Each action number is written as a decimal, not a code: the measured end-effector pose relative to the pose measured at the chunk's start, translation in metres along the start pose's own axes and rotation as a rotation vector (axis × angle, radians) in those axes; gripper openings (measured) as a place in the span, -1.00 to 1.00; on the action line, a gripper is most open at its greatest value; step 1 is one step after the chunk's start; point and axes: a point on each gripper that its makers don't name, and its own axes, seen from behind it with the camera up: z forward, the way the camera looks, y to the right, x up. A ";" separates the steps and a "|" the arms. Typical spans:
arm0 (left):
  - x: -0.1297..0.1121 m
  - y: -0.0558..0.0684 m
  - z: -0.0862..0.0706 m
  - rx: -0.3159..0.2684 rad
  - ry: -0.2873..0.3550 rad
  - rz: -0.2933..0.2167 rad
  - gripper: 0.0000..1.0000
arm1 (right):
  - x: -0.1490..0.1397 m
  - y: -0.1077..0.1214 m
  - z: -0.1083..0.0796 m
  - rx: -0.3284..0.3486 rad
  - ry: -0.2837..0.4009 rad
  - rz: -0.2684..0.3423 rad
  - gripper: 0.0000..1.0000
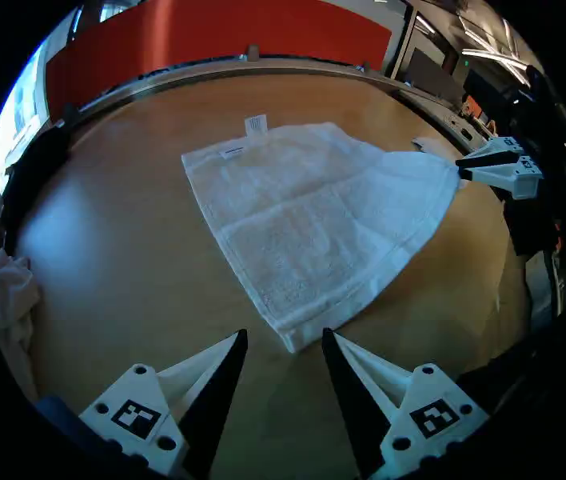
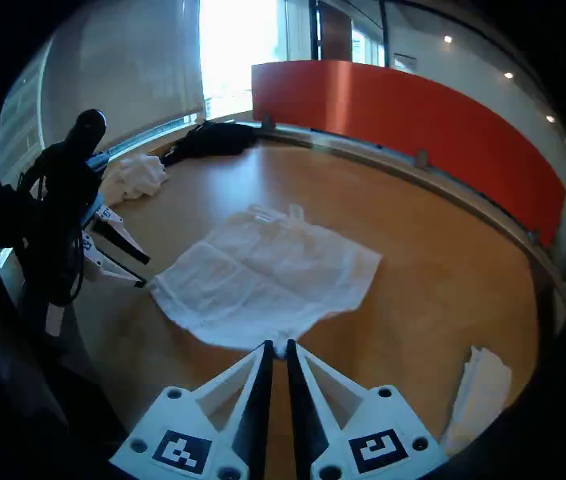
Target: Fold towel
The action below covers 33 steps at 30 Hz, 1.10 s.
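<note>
left gripper (image 1: 283, 334): jaws wide apart, holding nothing; the tips hover low over the wooden table (image 1: 123, 240), just short of the towel's near corner.
right gripper (image 2: 278, 344): jaws almost closed, pinching the neighbouring corner of the white towel (image 1: 315, 224), which draws to a point there.
towel: spread out on the middle of the table, its tag (image 1: 257, 124) toward the far edge below the orange partition (image 1: 227, 32).
step in hand: taking hold of two corners before the fold; one is held, the other not yet.
next move: the left gripper likely needs to ease forward and close on its corner, then both carry that edge across to the tag side.
beyond: a crumpled white cloth (image 1: 7, 288) at the table's left edge.
</note>
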 end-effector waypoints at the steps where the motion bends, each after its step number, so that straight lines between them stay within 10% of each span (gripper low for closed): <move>1: -0.002 0.000 0.002 0.001 -0.003 0.002 0.36 | 0.000 0.000 0.000 0.000 0.000 0.001 -0.74; 13: -0.012 0.005 0.018 0.027 -0.019 0.065 0.33 | -0.004 0.002 0.002 -0.003 -0.004 0.005 -0.74; 25: -0.010 -0.007 0.020 0.093 -0.008 0.095 -0.55 | -0.003 0.001 0.002 0.000 -0.002 0.009 -0.74; 33: -0.010 -0.008 0.020 0.097 -0.006 0.089 -0.76 | -0.003 -0.002 0.003 0.003 -0.001 0.005 -0.75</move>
